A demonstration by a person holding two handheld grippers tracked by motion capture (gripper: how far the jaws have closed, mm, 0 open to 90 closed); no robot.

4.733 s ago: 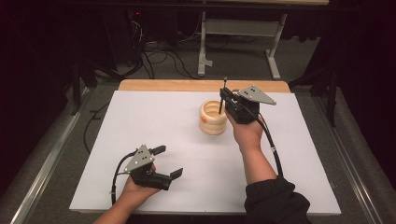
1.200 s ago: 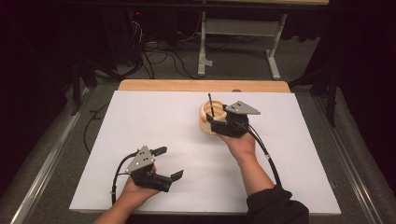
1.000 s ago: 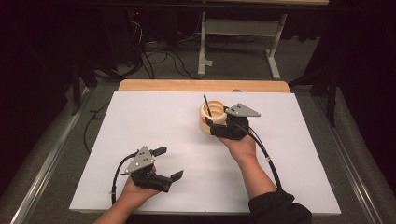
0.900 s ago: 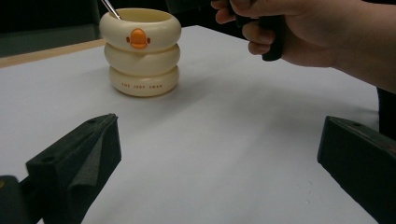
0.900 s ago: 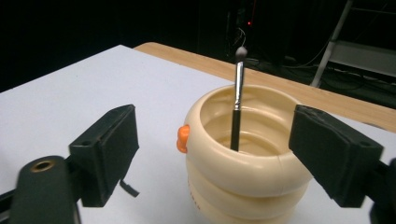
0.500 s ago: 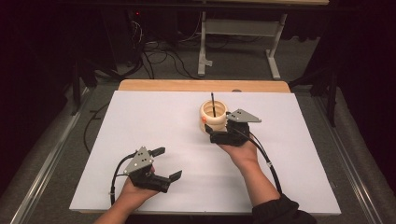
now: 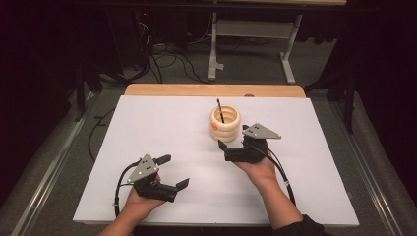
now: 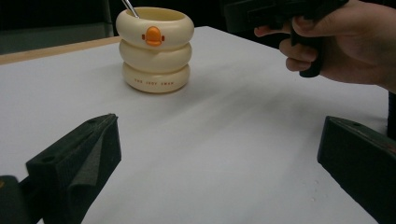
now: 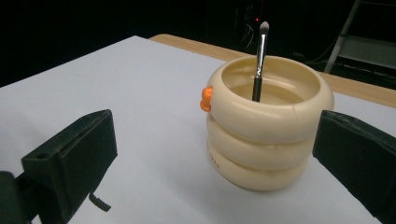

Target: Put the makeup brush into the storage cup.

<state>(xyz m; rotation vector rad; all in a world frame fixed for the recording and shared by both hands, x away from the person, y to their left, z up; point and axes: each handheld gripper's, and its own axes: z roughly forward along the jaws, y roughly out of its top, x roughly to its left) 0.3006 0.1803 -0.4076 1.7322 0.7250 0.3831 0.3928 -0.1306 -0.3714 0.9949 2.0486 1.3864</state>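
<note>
A cream cup (image 7: 225,124) of three stacked rings with an orange beak stands upright on the white table (image 7: 147,123). A thin dark brush (image 7: 220,109) leans inside it, bristle tip up. My right gripper (image 7: 225,151) sits just in front of the cup, apart from it; its jaws have just been opening and stand wide with nothing between them. From the right gripper view (image 9: 215,154) the cup (image 9: 268,126) and brush (image 9: 259,60) lie just ahead. At the front left my left gripper (image 7: 173,171) rests open and holds nothing. The left gripper view (image 8: 217,154) has the cup (image 8: 155,49) ahead.
A wooden strip (image 7: 211,90) runs along the table's far edge. Behind it are a metal stand (image 7: 251,29) and cables on a dark floor. In the left gripper view the person's right hand (image 8: 345,51) is at upper right.
The right gripper, which held the brush over the cup, has let it go inside the cup, opened, and drawn back toward the person. The left gripper has not moved.
</note>
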